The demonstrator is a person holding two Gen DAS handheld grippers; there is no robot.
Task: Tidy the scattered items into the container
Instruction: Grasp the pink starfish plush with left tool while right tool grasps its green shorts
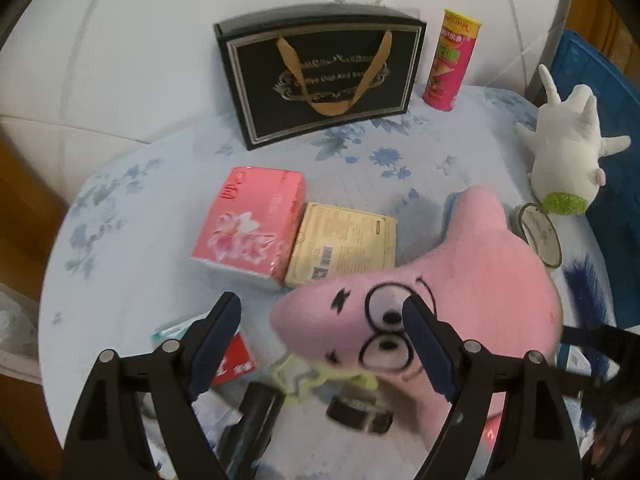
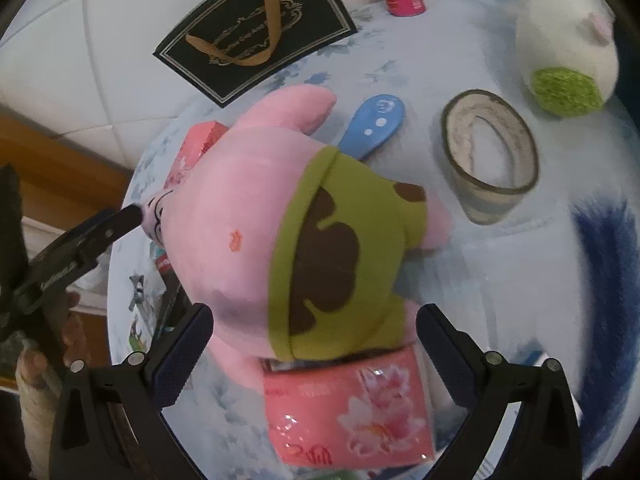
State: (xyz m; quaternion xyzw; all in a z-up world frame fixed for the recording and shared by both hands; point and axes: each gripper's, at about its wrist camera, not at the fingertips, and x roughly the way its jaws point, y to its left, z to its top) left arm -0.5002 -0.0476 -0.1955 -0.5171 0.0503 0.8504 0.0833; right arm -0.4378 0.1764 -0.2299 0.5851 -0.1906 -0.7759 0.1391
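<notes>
Floral bed cover (image 1: 160, 216) carries everything I see. Black gift bag (image 1: 320, 76) stands upright at the far edge, handle loop hanging down its front; I can't see inside it. Pink star plush (image 1: 460, 280) lies between my two grippers, long axis running from its pointed head near left gripper (image 1: 324, 344) to its green shorts at right gripper (image 2: 314, 354). Left fingers wide, one pad against the plush face. Right fingers wide, straddling the shorts. Grey cup (image 2: 490, 156) lies tilted beside the plush, nothing visible in it.
</notes>
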